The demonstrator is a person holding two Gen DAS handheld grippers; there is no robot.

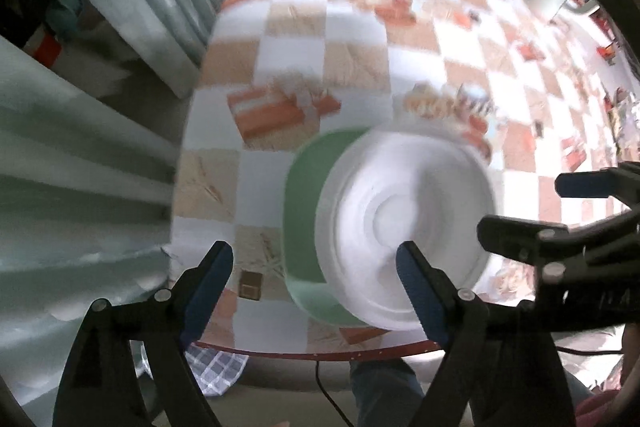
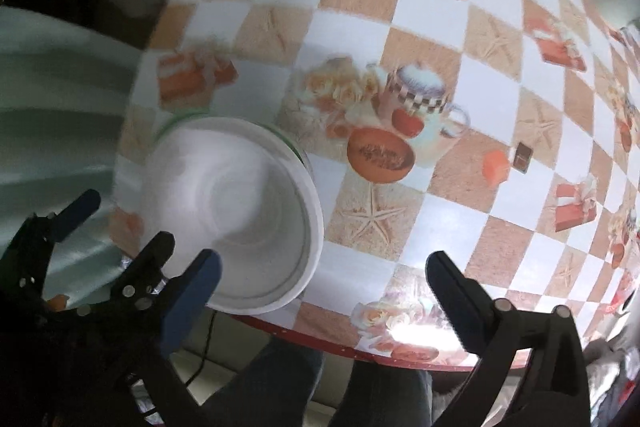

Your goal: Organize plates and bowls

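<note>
Two tools, left tool [image 1: 316, 267] and right tool [image 2: 322, 277], spread wide, empty, flanking white bowl [image 1: 408, 227] upright on green plate [image 1: 304, 211] at counter [image 2: 400, 27] near edge.

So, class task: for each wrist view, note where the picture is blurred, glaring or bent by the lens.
Left wrist view: motion blur smears the white bowl, the green plate under it and the far tablecloth; the table edge bows. Right wrist view: the tablecloth print is sharper, the bowl is softly blurred, and a bright glare patch sits near the table's front edge.
</note>
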